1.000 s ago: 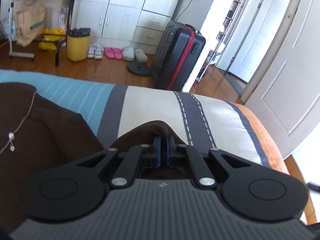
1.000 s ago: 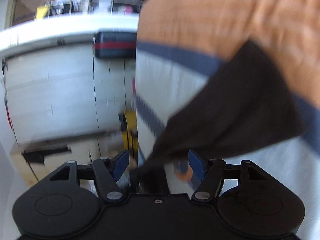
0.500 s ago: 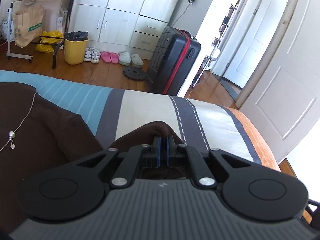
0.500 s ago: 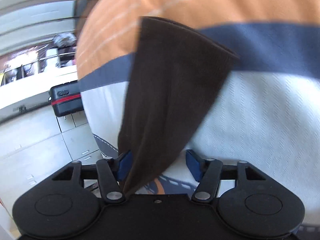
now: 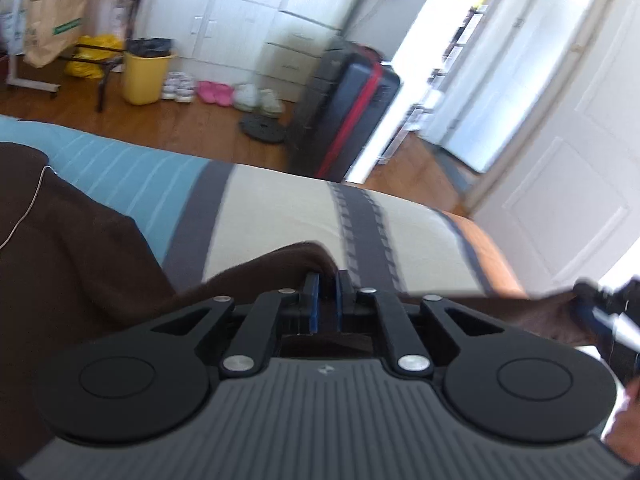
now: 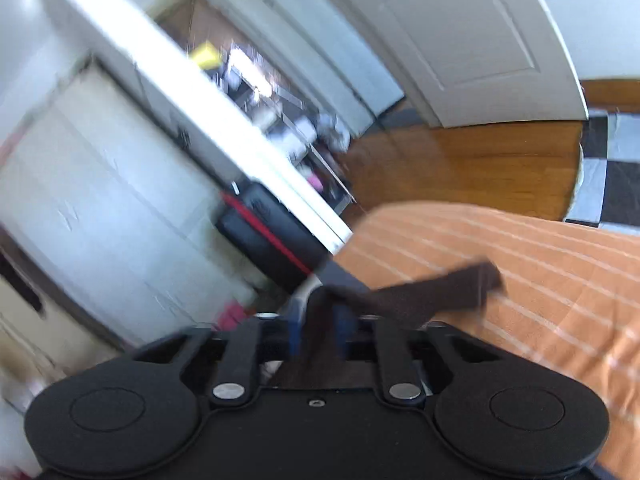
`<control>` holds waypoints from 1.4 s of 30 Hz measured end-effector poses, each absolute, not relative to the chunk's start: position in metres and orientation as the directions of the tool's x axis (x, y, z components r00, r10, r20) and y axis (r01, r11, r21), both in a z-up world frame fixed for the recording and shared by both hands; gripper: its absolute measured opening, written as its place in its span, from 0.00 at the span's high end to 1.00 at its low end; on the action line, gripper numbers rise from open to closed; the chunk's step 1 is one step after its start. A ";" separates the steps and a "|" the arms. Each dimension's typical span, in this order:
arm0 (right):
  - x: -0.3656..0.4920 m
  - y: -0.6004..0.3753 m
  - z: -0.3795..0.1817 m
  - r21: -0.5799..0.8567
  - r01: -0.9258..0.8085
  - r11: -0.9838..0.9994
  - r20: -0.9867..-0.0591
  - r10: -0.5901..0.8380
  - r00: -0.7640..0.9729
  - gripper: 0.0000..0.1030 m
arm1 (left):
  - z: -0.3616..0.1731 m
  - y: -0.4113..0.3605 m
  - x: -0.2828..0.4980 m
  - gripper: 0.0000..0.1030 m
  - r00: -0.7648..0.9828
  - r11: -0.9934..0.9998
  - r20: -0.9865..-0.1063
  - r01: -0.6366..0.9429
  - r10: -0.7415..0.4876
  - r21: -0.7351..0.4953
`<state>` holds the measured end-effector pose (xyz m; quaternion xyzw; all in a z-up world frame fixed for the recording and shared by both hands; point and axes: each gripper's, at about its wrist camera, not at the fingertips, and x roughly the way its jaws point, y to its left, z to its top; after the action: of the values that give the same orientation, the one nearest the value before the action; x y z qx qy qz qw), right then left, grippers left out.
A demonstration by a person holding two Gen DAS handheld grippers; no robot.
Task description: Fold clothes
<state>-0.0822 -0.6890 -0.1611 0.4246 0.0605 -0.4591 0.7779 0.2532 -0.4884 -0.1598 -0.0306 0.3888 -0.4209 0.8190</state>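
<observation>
The left gripper [image 5: 327,294] sits low over the bed [image 5: 276,216], its jaws set narrow and just opened from a tight pinch. A fold of the brown garment [image 5: 80,248] lies at and between the blue pads [image 5: 313,300], but whether they press on it cannot be told. The bulk of that garment spreads to the left of this gripper over the blue-striped part of the bedspread, with a thin pale cord [image 5: 28,212] running across it. To its right a strip of the same cloth stretches to the right gripper [image 5: 588,312], seen at the picture's edge with a hand [image 5: 626,428] below it.

In the right wrist view, the right gripper [image 6: 320,334] has brown cloth [image 6: 420,296] bunched between its blue pads; the jaws have just opened a little, and motion blur hides whether they clamp it. A loose end of the cloth hangs ahead and to the right over the orange-striped bedspread [image 6: 540,280].

Beyond the bed's far edge ahead of the left gripper stand a dark suitcase [image 5: 344,120] with a red stripe, a yellow bin [image 5: 146,76], several pairs of shoes [image 5: 216,92], a paper bag [image 5: 54,28], white cupboards [image 5: 248,16] and an open white door [image 5: 576,148].
</observation>
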 end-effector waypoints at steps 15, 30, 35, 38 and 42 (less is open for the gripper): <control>-0.099 -0.738 -0.212 0.644 0.760 -0.090 -0.669 -0.549 0.502 0.54 | -0.184 -0.488 0.225 0.54 0.324 0.546 -0.728 0.834 -0.604 -0.082; 0.012 -0.734 -0.181 -0.094 0.962 0.257 -0.508 -0.843 0.176 0.98 | -0.184 -0.461 0.245 0.99 0.224 0.589 -0.669 0.709 -0.709 -0.388; -0.020 -0.756 -0.167 -0.067 0.995 0.072 -0.520 -0.854 0.027 0.91 | -0.192 -0.468 0.238 0.99 0.165 0.580 -0.704 0.708 -0.690 -0.403; -0.043 -0.770 -0.177 -0.055 0.998 -0.015 -0.590 -0.806 -0.045 0.73 | -0.184 -0.467 0.224 0.92 0.189 0.562 -0.709 0.756 -0.679 -0.337; -0.079 -0.769 -0.165 0.065 0.992 -0.113 -0.617 -0.786 -0.049 0.67 | -0.161 -0.425 0.206 0.55 0.210 0.529 -0.665 0.785 -0.717 -0.322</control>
<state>-0.0790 -0.7694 -0.1652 0.2643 0.1948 -0.6975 0.6370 0.2061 -0.4252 -0.1611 0.0426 0.4017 -0.4834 0.7766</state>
